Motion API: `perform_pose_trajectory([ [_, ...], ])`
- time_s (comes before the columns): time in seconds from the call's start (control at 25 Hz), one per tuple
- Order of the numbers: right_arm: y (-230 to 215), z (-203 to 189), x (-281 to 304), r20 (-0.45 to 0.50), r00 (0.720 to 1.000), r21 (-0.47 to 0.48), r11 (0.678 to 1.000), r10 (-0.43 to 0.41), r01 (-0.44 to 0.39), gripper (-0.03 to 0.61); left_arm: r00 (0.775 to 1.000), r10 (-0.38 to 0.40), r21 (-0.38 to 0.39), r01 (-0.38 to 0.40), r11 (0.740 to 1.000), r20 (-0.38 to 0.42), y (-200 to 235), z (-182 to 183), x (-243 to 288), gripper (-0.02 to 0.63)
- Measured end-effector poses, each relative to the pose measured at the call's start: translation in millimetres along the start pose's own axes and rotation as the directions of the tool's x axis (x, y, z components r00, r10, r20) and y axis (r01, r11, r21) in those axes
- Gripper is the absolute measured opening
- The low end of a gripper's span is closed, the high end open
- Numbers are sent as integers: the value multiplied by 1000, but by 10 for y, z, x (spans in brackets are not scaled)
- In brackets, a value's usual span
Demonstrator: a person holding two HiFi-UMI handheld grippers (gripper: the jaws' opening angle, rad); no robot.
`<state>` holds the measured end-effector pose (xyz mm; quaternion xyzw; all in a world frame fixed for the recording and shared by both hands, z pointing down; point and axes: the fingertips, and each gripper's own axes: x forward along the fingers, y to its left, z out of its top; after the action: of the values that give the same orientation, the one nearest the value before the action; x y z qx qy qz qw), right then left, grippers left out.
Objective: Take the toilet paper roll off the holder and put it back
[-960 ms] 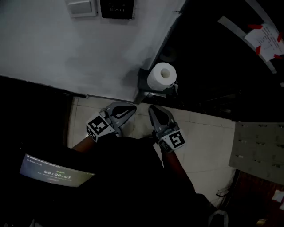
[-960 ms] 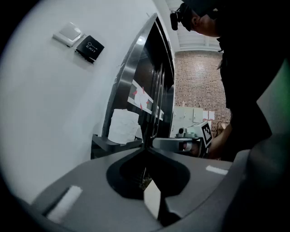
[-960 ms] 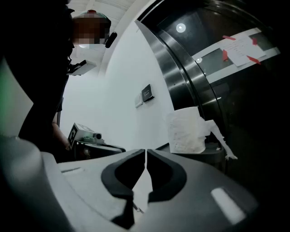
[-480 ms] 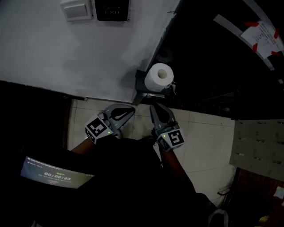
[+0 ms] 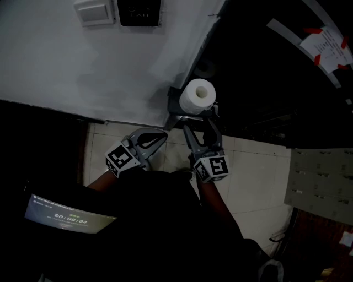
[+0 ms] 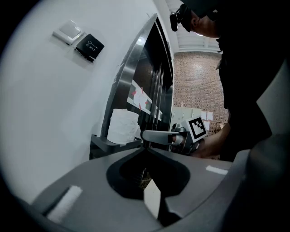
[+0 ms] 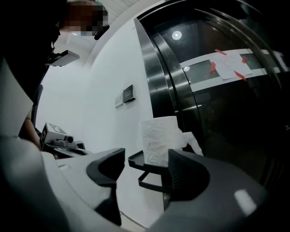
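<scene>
A white toilet paper roll point(image 5: 198, 96) stands upright on a dark wall-mounted holder point(image 5: 177, 114) beside a steel door frame. In the right gripper view the toilet paper roll point(image 7: 160, 140) sits just beyond the jaws, on the holder's shelf point(image 7: 147, 166). My right gripper point(image 5: 199, 128) points at it from just below; its jaws are opening and nothing is between them. My left gripper point(image 5: 158, 136) hangs to the left, shut and empty. The left gripper view shows the roll point(image 6: 123, 126) ahead, with the right gripper point(image 6: 146, 134) reaching in beside it.
A white wall point(image 5: 99, 66) carries a light switch point(image 5: 95, 11) and a dark exit plate point(image 5: 139, 11). A dark glass door point(image 5: 276, 71) with a taped paper note point(image 5: 326, 49) fills the right. Pale floor tiles point(image 5: 253, 176) lie below.
The right gripper's jaws have spread apart and it has edged up toward the roll. The left gripper has barely moved.
</scene>
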<state>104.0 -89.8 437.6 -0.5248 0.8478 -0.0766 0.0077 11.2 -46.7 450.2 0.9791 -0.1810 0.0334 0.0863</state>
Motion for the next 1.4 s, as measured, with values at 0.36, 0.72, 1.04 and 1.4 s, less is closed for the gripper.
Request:
perform_pose_trajectory([
  [0.36, -224, 184, 372, -29, 995, -9, 996, -94, 93, 474, 1000, 0, -16, 0, 1000, -2, 62, 15, 8, 3],
  [0.72, -378, 263, 754, -146, 981, -47, 991, -129, 124, 541, 1000, 12, -18, -12, 1000, 2, 113, -22, -11, 3],
  [1.04, -354, 299, 831, -193, 969, -137, 982, -152, 126, 541, 1000, 24, -20, -24, 1000, -1, 141, -37, -16, 3],
  [1.4, -349, 333, 969, -141, 977, -154, 979, -157, 135, 490, 999, 34, -17, -34, 999, -3, 185, -30, -35, 3],
])
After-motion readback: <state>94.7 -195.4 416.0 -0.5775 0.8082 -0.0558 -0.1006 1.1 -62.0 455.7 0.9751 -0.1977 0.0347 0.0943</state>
